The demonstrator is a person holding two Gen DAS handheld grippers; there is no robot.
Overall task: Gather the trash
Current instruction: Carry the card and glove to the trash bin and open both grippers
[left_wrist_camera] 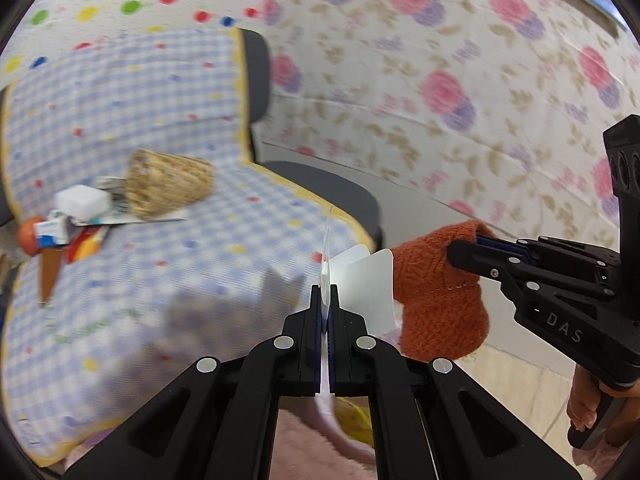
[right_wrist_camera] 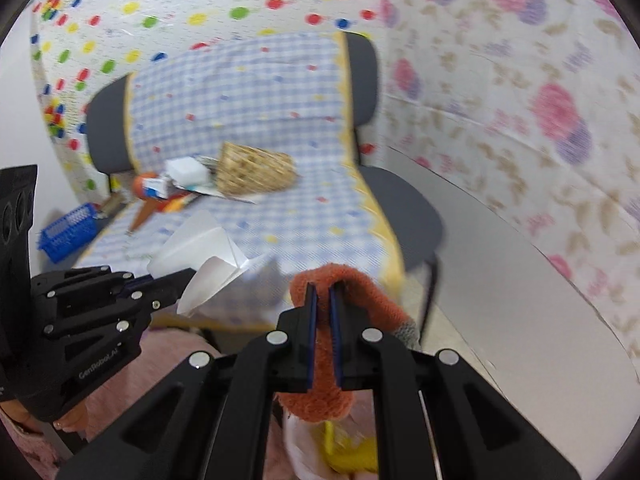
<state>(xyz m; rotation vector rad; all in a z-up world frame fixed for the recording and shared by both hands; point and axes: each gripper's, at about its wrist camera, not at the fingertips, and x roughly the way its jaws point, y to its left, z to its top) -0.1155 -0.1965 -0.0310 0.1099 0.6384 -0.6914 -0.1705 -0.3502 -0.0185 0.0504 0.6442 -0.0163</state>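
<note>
Trash lay in a small heap on the far left part of a chair covered with a blue checked cloth, as the left wrist view showed. In this heap were a wicker basket lying on its side, a white block just beside it, a small box and some coloured wrappers. The left claw was closed on a thin white sheet of plastic, which stood up between the pads. To the right, the right claw pinched an orange knitted cloth, and a hand held its handle.

From the right wrist view, the right claw was closed on the same orange knitted cloth, which was draped over the fingertips and hung down between the fingers. The left claw was at the left, gripping the white sheet. The basket and the other trash were farther away on the chair seat. A blue crate stood on the floor left of the chair. A grey desk was on the right, near a flowered wall covering.
</note>
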